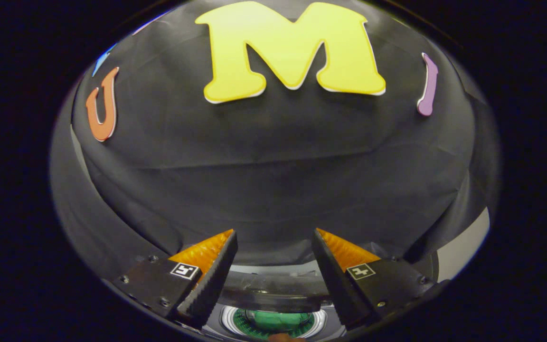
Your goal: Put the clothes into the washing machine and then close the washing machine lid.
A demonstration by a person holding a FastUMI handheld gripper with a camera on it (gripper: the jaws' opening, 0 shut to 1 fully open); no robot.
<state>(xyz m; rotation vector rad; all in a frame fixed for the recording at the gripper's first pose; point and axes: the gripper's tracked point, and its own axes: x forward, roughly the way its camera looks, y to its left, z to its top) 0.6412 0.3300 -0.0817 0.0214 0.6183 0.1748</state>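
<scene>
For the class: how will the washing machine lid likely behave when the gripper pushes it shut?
The lid looks rigid, so it should swing rather than flex. Its glossy surface may let fingertips slip. The open gripper holds nothing.

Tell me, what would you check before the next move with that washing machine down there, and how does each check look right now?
1. Gripper open: ok, its fingers stand wide apart.
2. Gripper free of any load: ok, the gap between the fingers holds nothing.
3. Washing machine within view: ok, its round opening sits low between the fingers.
4. Clothes inside the drum: cannot tell; something green shows in the opening, but it could be cloth or the drum itself.
5. Lid closed: cannot tell; a dark curved edge crosses just above the opening, its position unclear.
</scene>
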